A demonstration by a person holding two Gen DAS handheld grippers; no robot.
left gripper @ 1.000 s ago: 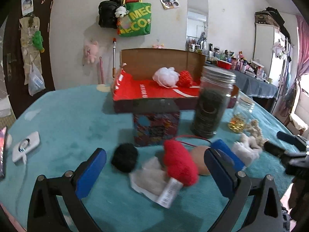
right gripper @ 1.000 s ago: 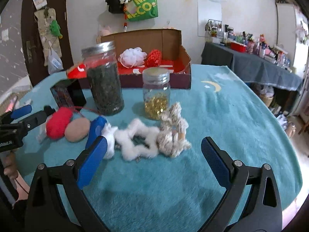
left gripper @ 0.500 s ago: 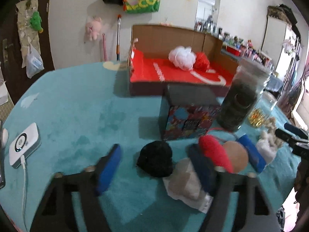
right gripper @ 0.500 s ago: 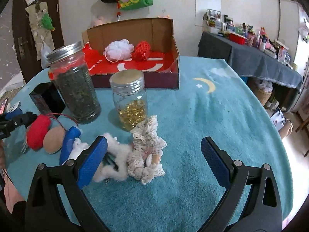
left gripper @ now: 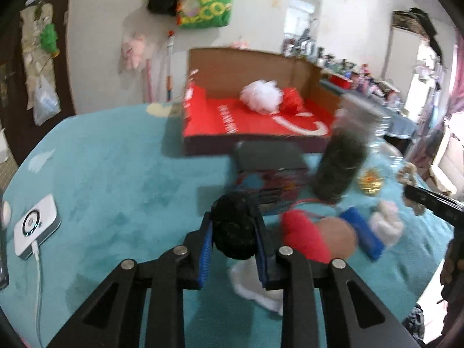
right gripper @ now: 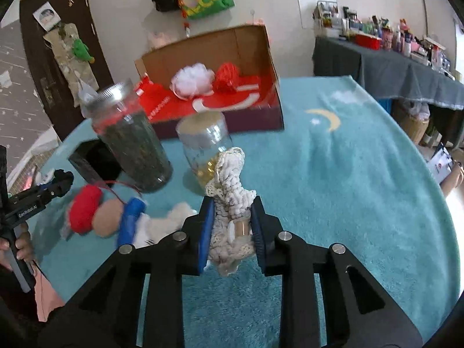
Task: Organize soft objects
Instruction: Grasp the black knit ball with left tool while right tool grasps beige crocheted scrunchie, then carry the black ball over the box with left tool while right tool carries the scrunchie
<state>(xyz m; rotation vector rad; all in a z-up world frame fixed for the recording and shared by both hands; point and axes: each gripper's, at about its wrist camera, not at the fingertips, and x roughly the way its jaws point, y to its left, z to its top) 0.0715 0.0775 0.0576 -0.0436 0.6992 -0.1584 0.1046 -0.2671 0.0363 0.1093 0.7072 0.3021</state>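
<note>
My left gripper is closing its jaws, and the blue pads press on a black fuzzy ball just above the teal table cover. My right gripper is closing too, its pads squeezing a cream crocheted scrunchie. Between the two lie a red soft piece, a tan puff, a blue item and a white fluffy scrunchie. At the back, an open cardboard box with a red floor holds a white mesh puff and a red one.
A tall jar of dark stuff and a small jar with gold bits stand before the box, beside a colourful small carton. A white device with a cable lies far left. A cluttered side table stands right.
Both grippers went from wide open to closed around soft items: the left slid left onto the black ball, the right shifted right onto the cream scrunchie, which now stands up between its pads.
</note>
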